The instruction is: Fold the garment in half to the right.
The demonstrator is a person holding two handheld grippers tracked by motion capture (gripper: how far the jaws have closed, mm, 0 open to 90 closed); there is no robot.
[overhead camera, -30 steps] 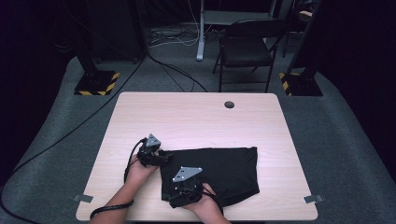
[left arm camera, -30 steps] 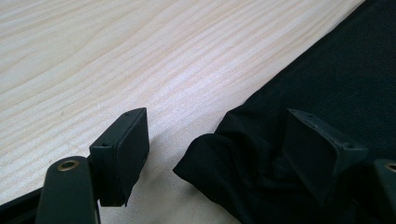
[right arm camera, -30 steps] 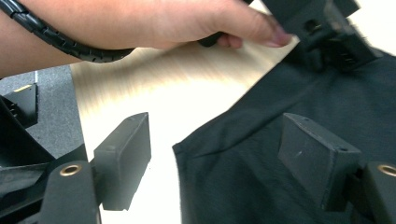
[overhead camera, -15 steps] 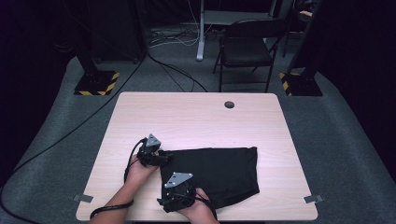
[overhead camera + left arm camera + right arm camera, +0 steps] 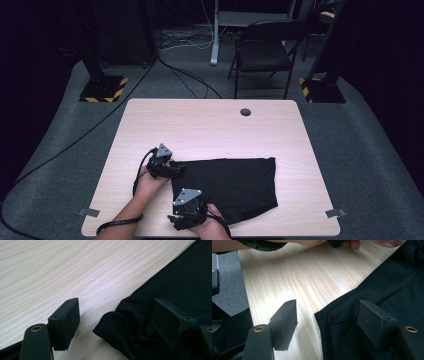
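A black cloth point(image 5: 235, 185) lies flat on the front half of the light wooden table point(image 5: 210, 125). My left gripper point(image 5: 175, 169) sits at the cloth's upper left corner. In the left gripper view its jaws point(image 5: 115, 312) stand open, with the bunched corner of the cloth point(image 5: 175, 277) between them and untouched by the pads. My right gripper point(image 5: 176, 220) is low at the cloth's lower left corner, near the table's front edge. Its jaws point(image 5: 327, 315) have just been closing and are still open around the corner of the cloth point(image 5: 387, 290).
A small round hole point(image 5: 245, 112) marks the table's far side. Behind the table stand a folding chair point(image 5: 265, 47) and two posts on yellow-and-black bases point(image 5: 104, 89) point(image 5: 320, 90), with cables on the floor. Tape tabs point(image 5: 89, 212) mark the front corners.
My right gripper has slid left and toward the table's front edge, down to the cloth's lower left corner. The left gripper and the cloth have stayed put.
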